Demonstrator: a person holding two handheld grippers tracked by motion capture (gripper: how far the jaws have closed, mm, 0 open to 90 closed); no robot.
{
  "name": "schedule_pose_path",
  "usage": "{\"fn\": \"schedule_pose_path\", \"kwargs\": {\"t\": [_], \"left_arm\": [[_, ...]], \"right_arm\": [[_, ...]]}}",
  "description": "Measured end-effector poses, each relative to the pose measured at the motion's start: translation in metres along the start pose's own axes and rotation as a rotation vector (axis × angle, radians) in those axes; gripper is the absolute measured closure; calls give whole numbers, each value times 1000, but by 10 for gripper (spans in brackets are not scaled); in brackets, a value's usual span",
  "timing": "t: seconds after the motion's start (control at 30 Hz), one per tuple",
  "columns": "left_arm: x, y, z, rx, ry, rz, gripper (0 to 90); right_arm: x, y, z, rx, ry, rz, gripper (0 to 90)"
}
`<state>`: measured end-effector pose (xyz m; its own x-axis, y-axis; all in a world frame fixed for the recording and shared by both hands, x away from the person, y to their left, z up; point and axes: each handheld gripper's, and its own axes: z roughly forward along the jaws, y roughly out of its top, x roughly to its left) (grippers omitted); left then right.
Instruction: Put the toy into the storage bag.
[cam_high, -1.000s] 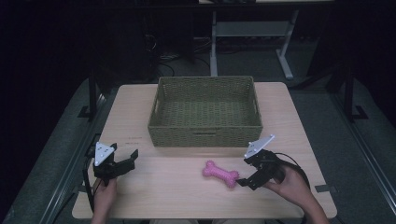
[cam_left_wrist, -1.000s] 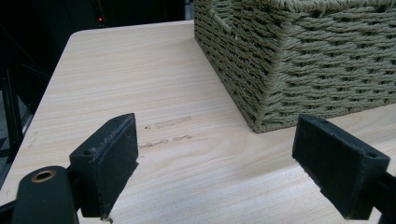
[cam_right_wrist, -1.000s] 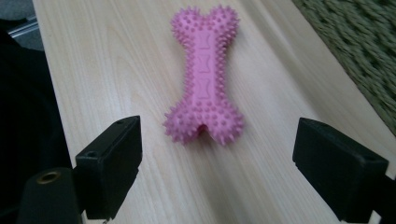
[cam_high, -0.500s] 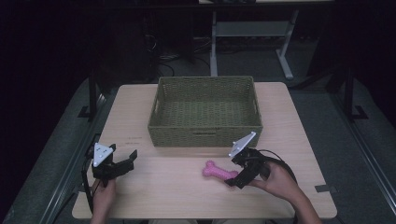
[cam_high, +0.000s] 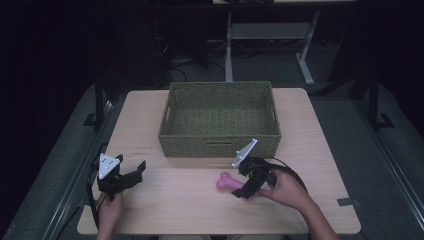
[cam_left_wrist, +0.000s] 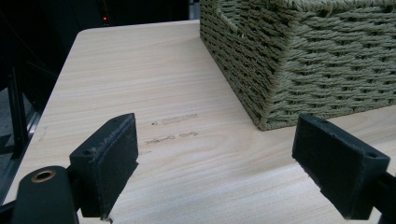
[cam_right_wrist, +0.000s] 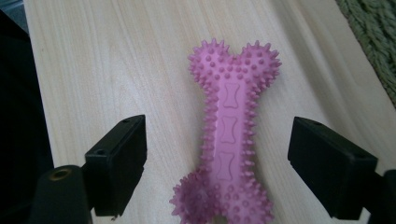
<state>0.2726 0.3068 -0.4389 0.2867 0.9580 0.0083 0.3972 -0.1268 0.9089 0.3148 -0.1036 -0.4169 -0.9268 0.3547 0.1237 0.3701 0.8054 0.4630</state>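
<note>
Pink spiky rubber bone toy (cam_right_wrist: 231, 140) lies flat on the light wooden desk (cam_high: 190, 210), lower centre of the high view, just before the woven green basket (cam_high: 220, 117). The right hand-held gripper (cam_high: 248, 186) straddles it, jaws apart, seemingly lined up to grasp. The left hand-held gripper (cam_high: 131, 175) waits lower left, jaws apart, empty.

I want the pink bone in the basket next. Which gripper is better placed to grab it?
Right. The right gripper has its open jaws either side of the pink bone; the left gripper sits far off, open.
</note>
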Motion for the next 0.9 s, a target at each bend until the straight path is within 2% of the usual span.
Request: {"fn": "schedule_pose_path", "kwargs": {"t": [0.1, 0.23, 0.33, 0.57, 0.9], "left_arm": [[0, 0, 0, 1, 0, -1, 138], [1, 0, 0, -2, 1, -2, 139], [1, 0, 0, 0, 1, -3, 138], [0, 0, 0, -2, 1, 1, 139], [2, 0, -1, -5, -1, -10, 139]], "right_arm": [[-1, 4, 7, 31, -1, -2, 214], [-2, 6, 11, 46, 0, -3, 247], [-2, 7, 16, 83, -14, -9, 299], [-4, 10, 25, 127, -35, -20, 432], [0, 14, 33, 161, -53, -51, 540]]}}
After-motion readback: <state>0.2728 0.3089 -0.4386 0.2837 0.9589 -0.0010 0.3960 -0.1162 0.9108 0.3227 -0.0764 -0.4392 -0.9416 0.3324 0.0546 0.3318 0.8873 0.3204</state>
